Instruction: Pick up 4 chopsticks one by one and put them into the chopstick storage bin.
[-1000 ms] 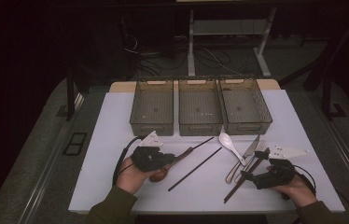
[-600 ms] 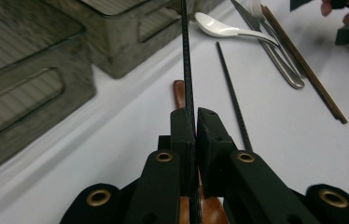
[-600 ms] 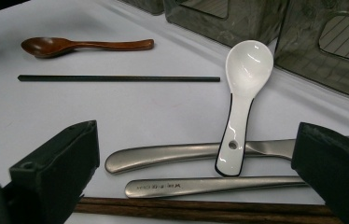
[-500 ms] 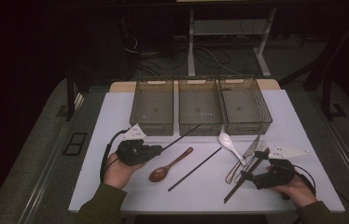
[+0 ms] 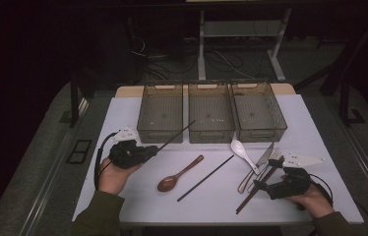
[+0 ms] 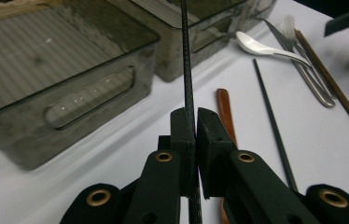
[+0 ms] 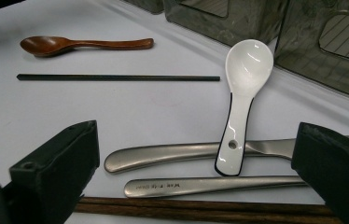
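- Left gripper [image 5: 147, 151], at the table's left edge in the high view: clamped on a black chopstick [image 5: 174, 137], the stick slanting up and right toward the gap between the left bin [image 5: 160, 132] and the middle bin [image 5: 211, 132].
- Same grip up close in the left gripper view: both pads pressed on the chopstick [image 6: 185, 70], the stick running straight up past the left bin's front wall [image 6: 88, 100].
- Left hand [image 5: 115, 173]: under the gripper body, forearm coming up from the bottom edge.
- Mid-table: wooden spoon [image 5: 179, 174], then a second black chopstick [image 5: 205, 178] lying flat, apart from each other.
- Right gripper view: white ceramic spoon [image 7: 242, 102] resting across two steel handles [image 7: 163, 154], brown chopsticks [image 7: 200, 208] nearest the camera.
- Right gripper [image 5: 260, 185]: jaws wide apart, nothing pinched, just beside the brown chopsticks.
- Right hand [image 5: 312, 196]: low, near the table's front right corner.
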Motion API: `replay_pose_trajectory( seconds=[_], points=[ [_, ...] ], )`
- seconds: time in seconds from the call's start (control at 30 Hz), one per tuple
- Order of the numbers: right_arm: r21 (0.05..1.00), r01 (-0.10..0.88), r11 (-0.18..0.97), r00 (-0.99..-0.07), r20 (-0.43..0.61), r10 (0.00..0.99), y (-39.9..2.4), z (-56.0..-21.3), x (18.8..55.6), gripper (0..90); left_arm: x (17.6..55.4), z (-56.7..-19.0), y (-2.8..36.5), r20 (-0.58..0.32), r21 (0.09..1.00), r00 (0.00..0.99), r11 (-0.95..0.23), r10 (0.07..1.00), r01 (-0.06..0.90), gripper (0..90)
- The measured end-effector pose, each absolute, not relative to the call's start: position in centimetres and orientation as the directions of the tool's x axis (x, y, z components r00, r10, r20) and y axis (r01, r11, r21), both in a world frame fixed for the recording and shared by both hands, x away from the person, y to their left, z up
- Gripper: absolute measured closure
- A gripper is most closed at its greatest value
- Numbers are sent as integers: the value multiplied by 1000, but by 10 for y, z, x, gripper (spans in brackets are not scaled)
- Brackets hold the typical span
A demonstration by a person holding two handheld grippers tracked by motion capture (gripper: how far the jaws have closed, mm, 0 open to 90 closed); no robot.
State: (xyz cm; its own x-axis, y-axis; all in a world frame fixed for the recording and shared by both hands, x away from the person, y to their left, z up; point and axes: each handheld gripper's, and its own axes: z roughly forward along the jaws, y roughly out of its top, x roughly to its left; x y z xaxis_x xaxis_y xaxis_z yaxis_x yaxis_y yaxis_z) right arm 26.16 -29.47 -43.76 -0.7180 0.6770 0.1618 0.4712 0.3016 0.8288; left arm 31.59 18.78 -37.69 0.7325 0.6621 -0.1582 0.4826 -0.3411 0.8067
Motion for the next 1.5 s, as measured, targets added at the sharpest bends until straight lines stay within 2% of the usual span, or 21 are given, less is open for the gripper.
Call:
replay_pose_trajectory(
  seconds=[0.67, 1.1, 1.5],
  points=[
    [828, 471, 304, -718, 160, 677, -294, -438, 263, 7, 357, -371, 212, -132, 816, 634, -279, 762, 506, 844],
    [829, 471, 302, -717, 161, 678, -294, -438, 263, 7, 395, -357, 201, -130, 824, 608, -256, 783, 505, 844],
    [829, 471, 301, -717, 161, 678, -294, -438, 263, 7, 427, -349, 184, -69, 815, 599, -301, 798, 496, 844]
  ],
)
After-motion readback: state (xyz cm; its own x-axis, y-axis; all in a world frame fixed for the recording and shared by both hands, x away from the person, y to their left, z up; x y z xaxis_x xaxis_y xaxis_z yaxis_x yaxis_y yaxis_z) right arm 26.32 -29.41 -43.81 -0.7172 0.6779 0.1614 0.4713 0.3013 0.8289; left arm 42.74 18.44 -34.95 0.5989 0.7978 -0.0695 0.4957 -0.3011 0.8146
